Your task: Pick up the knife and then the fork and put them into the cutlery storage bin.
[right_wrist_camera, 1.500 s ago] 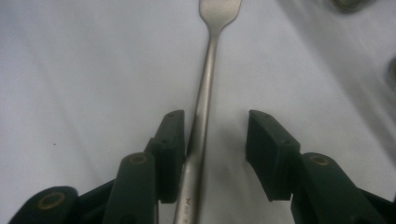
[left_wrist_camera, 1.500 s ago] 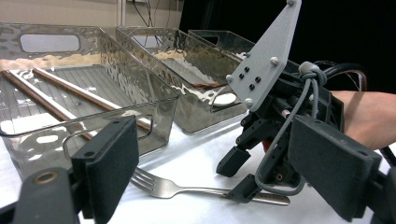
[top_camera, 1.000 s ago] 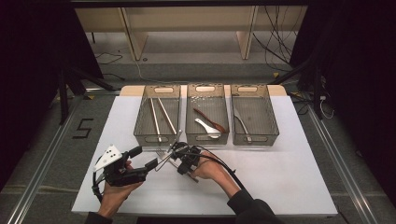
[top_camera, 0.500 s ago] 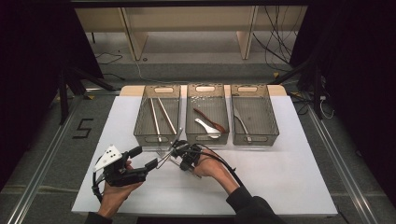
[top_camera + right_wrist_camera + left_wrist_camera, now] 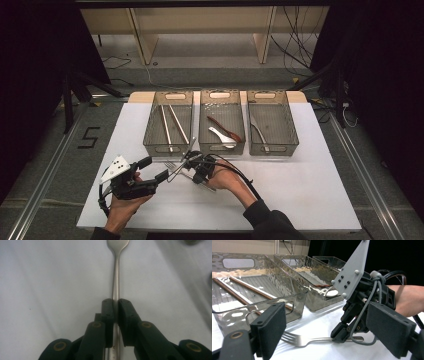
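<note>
**Fork pinched, not yet lifted**

Item 1. Left claw (image 5: pixel 159 170): I hold it low over the table (image 5: pixel 310 200), jaws spread, nothing between them. In the left gripper view its two pads frame the fork and my other claw beyond. Idle for now.

Item 2. Fork (image 5: pixel 304 340): lies flat on the table, just in front of the left bin, tines toward my left claw. My right claw has it by the handle.

Item 3. Right claw (image 5: pixel 115 312): its jaws have just been closing, and now they are pressed onto the fork's handle from both sides, as the right gripper view shows with the handle running straight up between the pads. I judge the grasp made; the lift and the sorting into a bin are what remain.

Item 4. Left bin (image 5: pixel 150 141): holds two chopsticks (image 5: pixel 172 125).

Item 5. Middle bin (image 5: pixel 220 147): holds a brown spoon (image 5: pixel 220 124) and a pale spoon (image 5: pixel 222 136).

Item 6. Right bin (image 5: pixel 290 140): holds one metal utensil (image 5: pixel 257 132); I cannot tell its kind. By that, the fork probably goes here.

Writing: a "5" (image 5: pixel 89 137) is marked on the floor left of the table. No brand or label can be read on the bins, the fork or the claws.
</note>
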Motion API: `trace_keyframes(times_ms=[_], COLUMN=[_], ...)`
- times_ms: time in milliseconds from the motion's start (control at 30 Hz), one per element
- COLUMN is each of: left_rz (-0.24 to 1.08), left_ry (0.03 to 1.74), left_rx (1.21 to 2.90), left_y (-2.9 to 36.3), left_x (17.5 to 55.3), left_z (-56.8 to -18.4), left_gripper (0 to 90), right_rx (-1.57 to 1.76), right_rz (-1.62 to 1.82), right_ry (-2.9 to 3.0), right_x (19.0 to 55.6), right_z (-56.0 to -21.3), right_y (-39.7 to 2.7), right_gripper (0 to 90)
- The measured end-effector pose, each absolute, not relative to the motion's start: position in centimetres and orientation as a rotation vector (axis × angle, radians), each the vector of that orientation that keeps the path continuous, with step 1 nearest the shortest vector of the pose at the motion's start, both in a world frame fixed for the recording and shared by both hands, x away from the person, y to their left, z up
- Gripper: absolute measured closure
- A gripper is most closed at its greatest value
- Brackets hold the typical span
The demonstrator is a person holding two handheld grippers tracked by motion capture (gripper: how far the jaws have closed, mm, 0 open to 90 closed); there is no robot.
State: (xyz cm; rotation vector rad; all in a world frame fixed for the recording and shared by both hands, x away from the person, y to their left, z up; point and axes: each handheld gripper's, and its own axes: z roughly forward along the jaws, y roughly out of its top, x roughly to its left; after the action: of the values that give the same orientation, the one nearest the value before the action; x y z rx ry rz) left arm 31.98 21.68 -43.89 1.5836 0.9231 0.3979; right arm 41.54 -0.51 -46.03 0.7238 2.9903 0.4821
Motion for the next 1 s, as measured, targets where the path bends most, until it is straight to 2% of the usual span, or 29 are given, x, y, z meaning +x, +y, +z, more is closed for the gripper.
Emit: trace_keyframes(times_ms=[367, 1000], left_rz=[0.398, 0.399], left_ry=[0.924, 0.926], left_rx=[1.583, 1.585], left_y=[21.7, 21.7], left_x=[32.0, 32.0], left_z=[-43.9, -43.9], left_gripper=[15.9, 16.0], right_rx=[0.76, 0.882], right_rz=[0.553, 0.729], right_ry=[2.962, 2.834], right_x=[41.7, 43.1], right_z=[-44.2, -39.8], right_y=[-1.9, -7.6], right_gripper=[83.1, 83.2])
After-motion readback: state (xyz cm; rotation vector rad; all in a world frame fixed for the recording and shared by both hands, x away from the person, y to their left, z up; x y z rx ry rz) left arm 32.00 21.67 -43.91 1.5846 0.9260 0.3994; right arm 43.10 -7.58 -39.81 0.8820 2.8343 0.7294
